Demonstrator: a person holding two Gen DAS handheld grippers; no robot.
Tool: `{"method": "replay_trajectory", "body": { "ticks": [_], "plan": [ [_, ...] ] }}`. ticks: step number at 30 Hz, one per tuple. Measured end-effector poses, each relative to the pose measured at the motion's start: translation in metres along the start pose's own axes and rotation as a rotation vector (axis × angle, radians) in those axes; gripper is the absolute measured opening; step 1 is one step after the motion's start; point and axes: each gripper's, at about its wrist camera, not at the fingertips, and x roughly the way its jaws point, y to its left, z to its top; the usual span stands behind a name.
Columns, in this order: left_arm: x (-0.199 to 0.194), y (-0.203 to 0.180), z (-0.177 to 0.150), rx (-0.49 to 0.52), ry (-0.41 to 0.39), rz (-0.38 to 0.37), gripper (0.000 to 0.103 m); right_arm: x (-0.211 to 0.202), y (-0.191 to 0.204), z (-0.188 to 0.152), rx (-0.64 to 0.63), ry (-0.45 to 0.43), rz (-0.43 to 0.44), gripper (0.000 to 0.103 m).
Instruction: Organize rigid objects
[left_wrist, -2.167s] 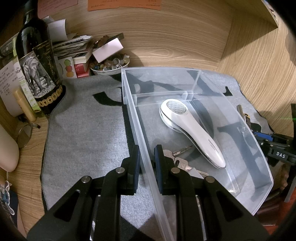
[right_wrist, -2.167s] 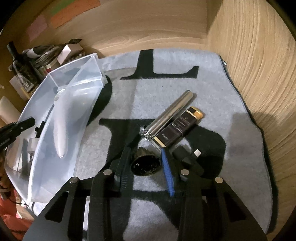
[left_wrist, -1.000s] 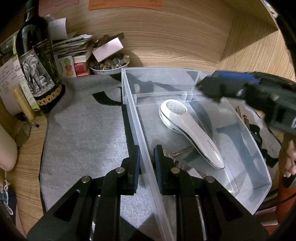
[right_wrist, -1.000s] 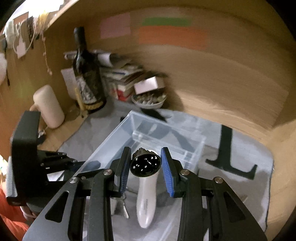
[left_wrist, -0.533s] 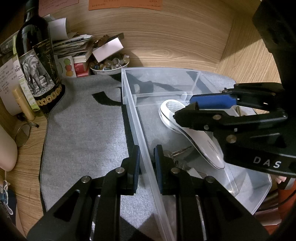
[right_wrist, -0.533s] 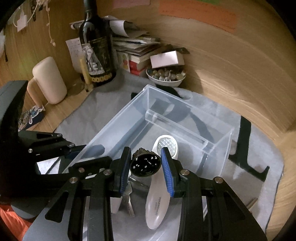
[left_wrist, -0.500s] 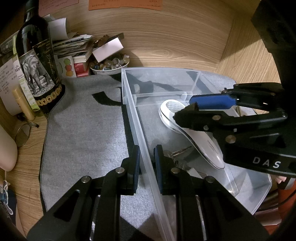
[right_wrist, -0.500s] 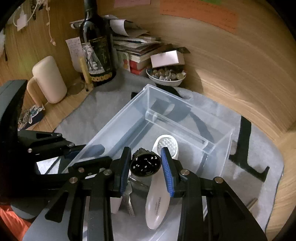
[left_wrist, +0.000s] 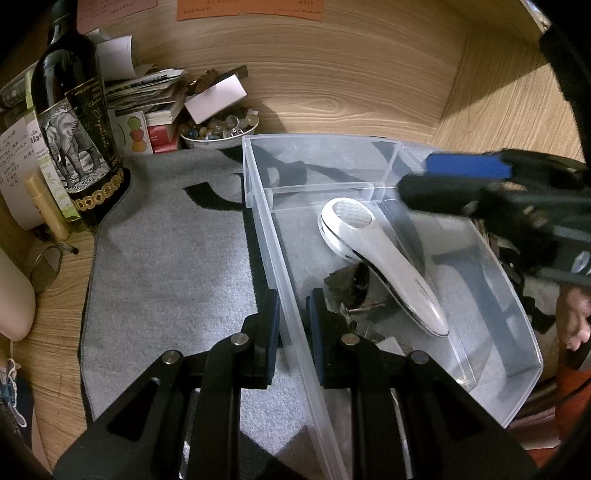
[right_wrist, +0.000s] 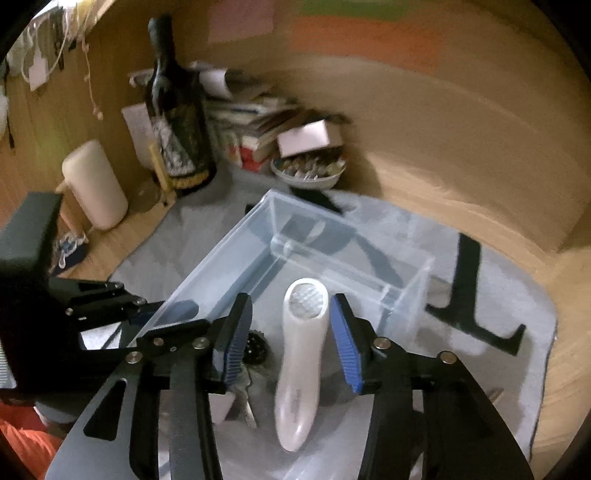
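Note:
A clear plastic bin (left_wrist: 436, 177) lies on a grey mat (left_wrist: 166, 258). Inside it are a white handheld device (left_wrist: 384, 258), a small black round object (left_wrist: 351, 282) and some keys (left_wrist: 364, 308). My left gripper (left_wrist: 291, 306) is shut on the bin's left wall. My right gripper (right_wrist: 291, 343) is open and empty above the bin; the black object (right_wrist: 256, 345) lies below its left finger, beside the white device (right_wrist: 301, 362). The right gripper also shows blurred in the left wrist view (left_wrist: 465, 181).
A dark wine bottle (left_wrist: 74, 122), stacked papers (left_wrist: 147, 88) and a bowl of stones (left_wrist: 218, 129) stand at the back left. A cream cylinder (right_wrist: 94, 184) is at far left. Wooden walls close the back and right.
My right gripper has opened and let go of the black round object, which now lies in the bin next to the white device. The gripper has lifted away. My left gripper has not moved.

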Motion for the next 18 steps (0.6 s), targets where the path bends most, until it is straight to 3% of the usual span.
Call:
{"method": "replay_trajectory", "body": {
  "ticks": [2, 10, 18],
  "plan": [
    [0.000, 0.000, 0.000, 0.001, 0.000, 0.000, 0.016, -0.011, -0.007, 0.000, 0.019, -0.029, -0.013, 0.049],
    [0.000, 0.000, 0.000, 0.001, 0.000, 0.000, 0.016, -0.055, -0.044, -0.011, 0.102, -0.104, -0.136, 0.050],
    [0.000, 0.001, 0.000, -0.001, 0.000, -0.001, 0.016, -0.085, -0.088, -0.047, 0.225, -0.103, -0.282, 0.050]
  ]
}}
